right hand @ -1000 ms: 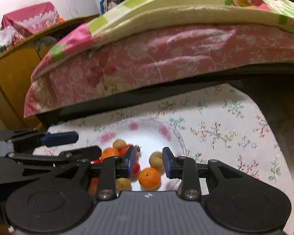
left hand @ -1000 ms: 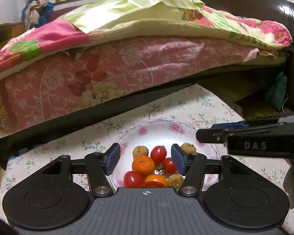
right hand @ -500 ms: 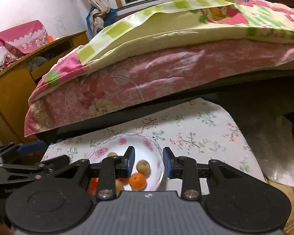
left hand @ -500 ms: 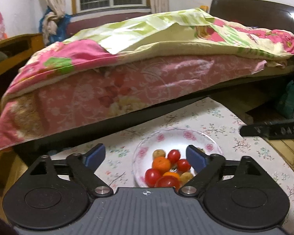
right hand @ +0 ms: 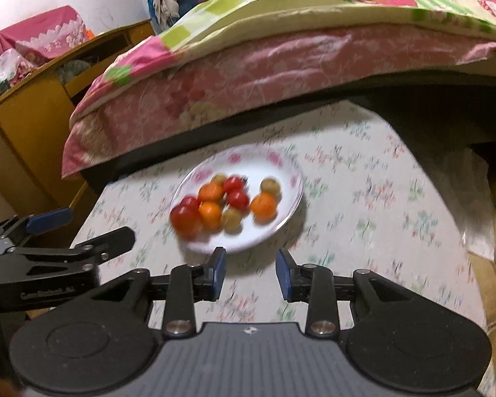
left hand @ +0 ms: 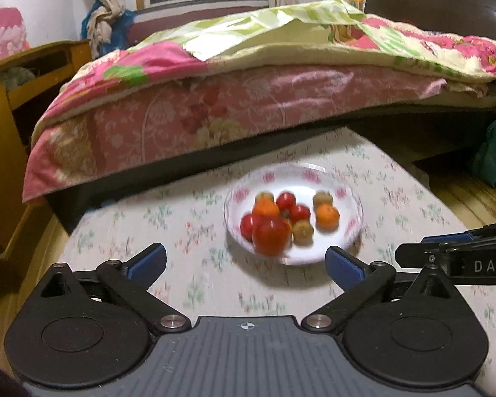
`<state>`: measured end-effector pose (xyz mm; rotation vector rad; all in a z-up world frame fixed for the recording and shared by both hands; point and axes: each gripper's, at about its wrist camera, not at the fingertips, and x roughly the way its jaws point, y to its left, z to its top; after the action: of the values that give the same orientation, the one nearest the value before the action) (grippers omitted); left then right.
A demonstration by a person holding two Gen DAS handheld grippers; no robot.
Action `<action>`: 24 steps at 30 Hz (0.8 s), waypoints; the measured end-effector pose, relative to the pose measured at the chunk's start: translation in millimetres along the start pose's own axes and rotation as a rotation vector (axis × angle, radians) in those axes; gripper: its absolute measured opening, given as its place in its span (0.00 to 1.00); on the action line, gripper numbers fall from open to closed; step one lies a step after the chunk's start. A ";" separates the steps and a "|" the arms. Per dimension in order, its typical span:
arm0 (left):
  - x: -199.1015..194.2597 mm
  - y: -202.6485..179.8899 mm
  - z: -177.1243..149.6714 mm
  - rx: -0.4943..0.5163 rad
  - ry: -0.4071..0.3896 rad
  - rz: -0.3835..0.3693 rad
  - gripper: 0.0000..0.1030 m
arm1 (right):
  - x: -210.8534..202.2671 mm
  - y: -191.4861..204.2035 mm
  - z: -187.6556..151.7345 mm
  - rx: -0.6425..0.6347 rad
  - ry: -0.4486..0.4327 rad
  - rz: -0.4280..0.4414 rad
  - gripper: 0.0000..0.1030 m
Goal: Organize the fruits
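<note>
While both hand-held grippers hover empty near the tabletop's [left hand: 188,231] front edge, left hand-held gripper [left hand: 244,264] wide, right hand-held gripper [right hand: 250,273] narrower, the flower-rimmed white plate [right hand: 281,162] of red, orange and brown fruits [right hand: 215,203] lies mid-tabletop, straight ahead of the left and ahead-left of the right.

Both wrist views — above plate [left hand: 353,228]

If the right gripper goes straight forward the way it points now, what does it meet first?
Probably the near rim of the floral plate, just ahead of the open right gripper; only bare tablecloth lies between, though depth is uncertain.
</note>
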<state>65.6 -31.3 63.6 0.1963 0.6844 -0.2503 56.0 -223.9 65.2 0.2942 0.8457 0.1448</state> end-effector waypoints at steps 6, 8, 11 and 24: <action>-14.2 -2.6 -21.1 -0.037 0.039 -0.019 1.00 | -10.4 10.1 -23.3 0.001 0.021 -0.016 0.36; -17.5 -3.7 -26.3 -0.050 0.050 -0.021 1.00 | -12.5 12.9 -29.3 -0.001 0.028 -0.014 0.36; -21.9 -6.5 -32.1 -0.043 0.063 -0.003 1.00 | -16.3 17.6 -36.4 -0.004 0.032 -0.012 0.36; -38.5 -6.1 -47.9 -0.101 0.081 0.010 1.00 | -26.1 26.0 -58.2 -0.006 0.049 -0.035 0.36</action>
<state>6.4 -18.3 51.4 0.1136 0.7742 -0.1986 -5.3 -194.0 55.5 0.2711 0.8984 0.1227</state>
